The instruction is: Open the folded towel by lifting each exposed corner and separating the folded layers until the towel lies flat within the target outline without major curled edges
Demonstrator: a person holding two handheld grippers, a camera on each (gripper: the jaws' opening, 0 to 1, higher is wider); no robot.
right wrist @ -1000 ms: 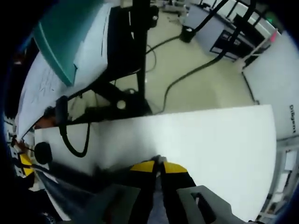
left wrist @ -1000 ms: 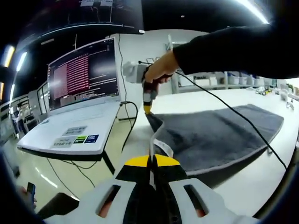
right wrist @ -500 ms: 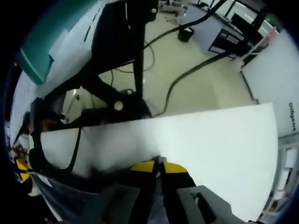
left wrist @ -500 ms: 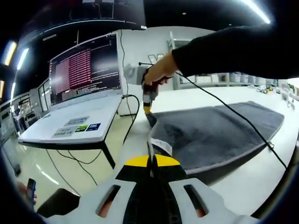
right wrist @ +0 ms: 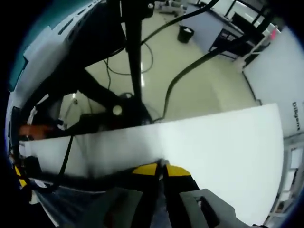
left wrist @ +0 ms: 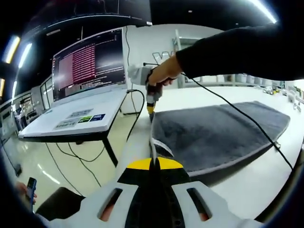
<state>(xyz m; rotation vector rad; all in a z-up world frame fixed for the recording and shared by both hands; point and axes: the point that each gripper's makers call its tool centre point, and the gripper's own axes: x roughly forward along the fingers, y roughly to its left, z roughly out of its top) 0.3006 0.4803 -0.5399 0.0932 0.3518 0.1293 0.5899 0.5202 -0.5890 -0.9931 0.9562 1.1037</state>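
Note:
A dark grey towel [left wrist: 213, 133] lies spread over the white table [left wrist: 266, 175] in the left gripper view. My left gripper [left wrist: 153, 163] is shut on the towel's near corner, and the edge with its white label [left wrist: 161, 147] runs up from the yellow jaw tips. At the far corner, the right gripper [left wrist: 151, 112], held by a hand with a black sleeve [left wrist: 237, 47], pinches the towel. In the right gripper view my right gripper [right wrist: 161, 166] is shut, with grey towel [right wrist: 66, 209] at the lower left above the white table [right wrist: 213, 152].
A side desk [left wrist: 71, 123] with a large monitor [left wrist: 88, 64] stands left of the table. Cables [left wrist: 237, 114] trail across the towel and hang under the desk. Beyond the table edge, the right gripper view shows the floor [right wrist: 185, 52], a black stand [right wrist: 130, 52] and cables.
Both grippers keep their hold. The towel's near edge has drawn straighter and tauter between them, and the towel lies flatter. Both views shifted slightly.

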